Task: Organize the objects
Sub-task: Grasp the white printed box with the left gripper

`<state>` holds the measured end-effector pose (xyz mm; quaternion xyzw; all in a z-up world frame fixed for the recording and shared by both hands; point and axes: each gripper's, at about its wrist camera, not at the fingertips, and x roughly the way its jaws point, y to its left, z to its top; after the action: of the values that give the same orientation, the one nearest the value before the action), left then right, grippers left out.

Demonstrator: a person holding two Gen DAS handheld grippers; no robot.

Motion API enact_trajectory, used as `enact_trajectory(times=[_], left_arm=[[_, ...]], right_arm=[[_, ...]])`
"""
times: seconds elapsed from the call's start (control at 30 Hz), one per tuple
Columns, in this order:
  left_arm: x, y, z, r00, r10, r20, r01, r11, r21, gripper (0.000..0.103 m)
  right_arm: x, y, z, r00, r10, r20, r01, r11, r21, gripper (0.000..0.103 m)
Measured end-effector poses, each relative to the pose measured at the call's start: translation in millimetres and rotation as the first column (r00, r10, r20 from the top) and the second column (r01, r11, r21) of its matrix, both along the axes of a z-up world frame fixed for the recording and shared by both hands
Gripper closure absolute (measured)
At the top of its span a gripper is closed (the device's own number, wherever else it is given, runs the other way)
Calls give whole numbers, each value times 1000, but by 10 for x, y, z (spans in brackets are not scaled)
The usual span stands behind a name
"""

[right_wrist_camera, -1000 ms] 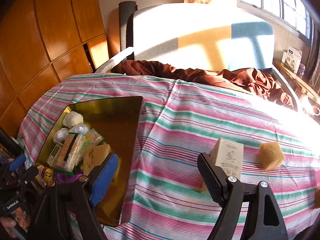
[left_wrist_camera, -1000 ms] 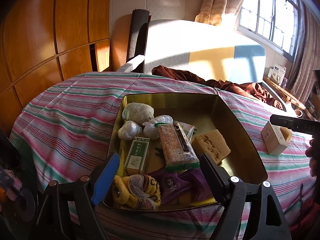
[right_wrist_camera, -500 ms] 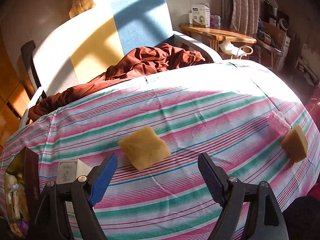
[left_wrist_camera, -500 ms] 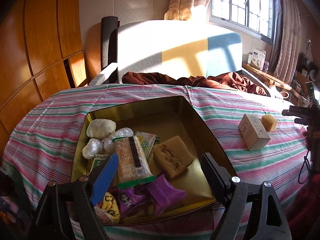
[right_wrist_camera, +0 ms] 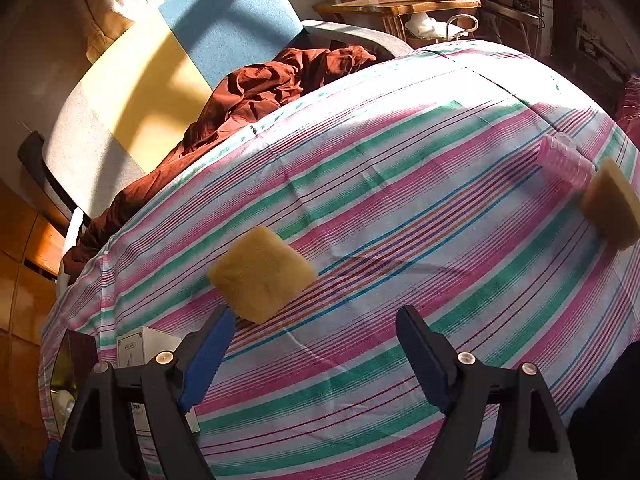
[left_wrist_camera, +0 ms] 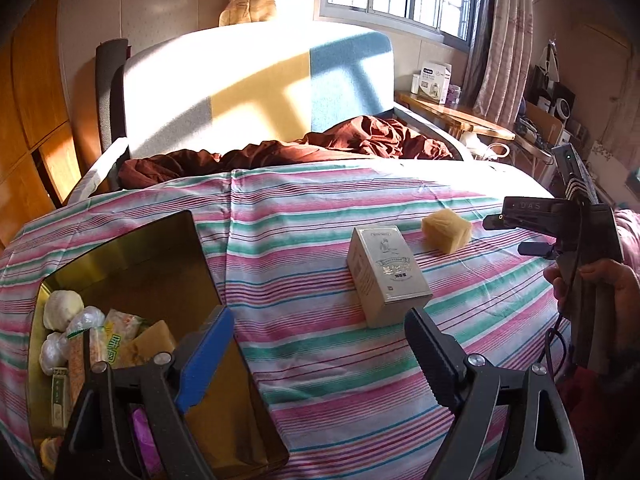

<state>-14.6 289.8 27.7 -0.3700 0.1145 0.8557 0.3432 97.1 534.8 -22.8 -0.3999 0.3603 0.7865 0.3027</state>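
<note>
A gold tin box (left_wrist_camera: 132, 264) with several snacks and packets sits at the left of the striped table. A white carton (left_wrist_camera: 386, 274) lies on the cloth just beyond my left gripper (left_wrist_camera: 320, 344), which is open and empty. A yellow sponge (left_wrist_camera: 446, 226) lies farther right; it also shows in the right wrist view (right_wrist_camera: 262, 274), just ahead of my open, empty right gripper (right_wrist_camera: 316, 346). A second sponge (right_wrist_camera: 612, 208) and a pink plastic cylinder (right_wrist_camera: 564, 160) lie at the table's right edge. The carton (right_wrist_camera: 144, 346) shows at lower left.
The table wears a pink, green and white striped cloth (left_wrist_camera: 320, 208). A blue and grey armchair (left_wrist_camera: 256, 92) with a brown blanket (left_wrist_camera: 304, 148) stands behind it. A wooden side table (right_wrist_camera: 400, 4) with a box stands near the window.
Both views have swung right. The left gripper has moved from over the tin toward the white carton. The right gripper has closed in on the yellow sponge.
</note>
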Motion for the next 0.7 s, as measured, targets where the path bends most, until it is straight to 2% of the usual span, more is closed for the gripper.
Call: enact_trajectory(times=[0.13, 0.4, 0.47, 0.6, 0.67, 0.7], left_arm=[[-115, 364, -138, 998, -19, 62, 21, 1000, -23, 15], [-324, 990, -369, 995, -54, 82, 61, 994, -91, 14], [-384, 1117, -426, 995, -53, 89, 62, 993, -103, 10], [-564, 1320, -600, 993, -40, 114, 55, 990, -131, 10], [-659, 1349, -706, 987, -32, 161, 52, 991, -124, 20], [-698, 1336, -771, 977, -34, 212, 58, 993, -107, 42]], right_arm=[[57, 55, -5, 999, -24, -27, 23, 999, -31, 19], [31, 65, -40, 1000, -17, -26, 16, 999, -51, 19], [25, 64, -43, 1000, -12, -24, 11, 999, -52, 19], [13, 72, -54, 1000, -5, -19, 4, 998, -58, 19], [5, 74, -55, 1000, -3, -15, 2, 999, -54, 19], [2, 75, -53, 1000, -3, -13, 2, 999, -52, 19]])
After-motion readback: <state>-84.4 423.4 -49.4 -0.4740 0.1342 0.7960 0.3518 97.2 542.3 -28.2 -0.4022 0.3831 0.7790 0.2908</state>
